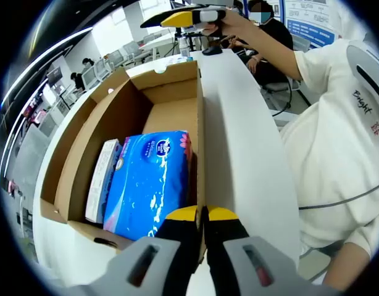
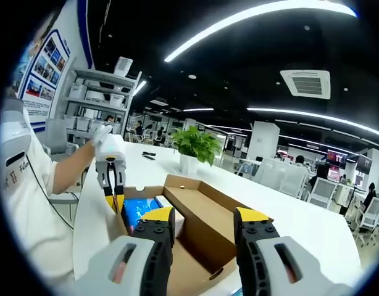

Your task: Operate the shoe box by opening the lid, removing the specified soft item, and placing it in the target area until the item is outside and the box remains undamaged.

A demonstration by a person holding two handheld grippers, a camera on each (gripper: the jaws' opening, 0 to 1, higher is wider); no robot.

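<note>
we take the open cardboard shoe box (image 1: 124, 123) as our landmark; it sits on a white table (image 1: 245, 148), lid off or folded back, flaps standing up along its sides.

inside the box, in the left gripper view, we find a blue soft tissue pack (image 1: 151, 182) lying flat on the floor at the end nearest this camera. a white flat carton (image 1: 103, 180) stands on edge between the pack and the box's side wall, touching the pack. the far half of the box floor is bare cardboard.

the left gripper (image 1: 203, 217) sits at the near corner of the box, over its side wall. its yellow-tipped jaws are drawn together with only a thin dark slit between them, and we cannot tell whether the wall edge is pinched between them. in the right gripper view this gripper (image 2: 114, 198) hangs point down at the box's far end, just beside the blue pack (image 2: 140, 208).

the right gripper (image 2: 205, 217) is above the box, its jaws held wide apart with nothing between them. in the left gripper view it (image 1: 188, 17) is held past the far end of the box.

beyond the box stands a potted green plant (image 2: 194, 147). a person in a white shirt (image 1: 337, 142) stands beside the table.
</note>
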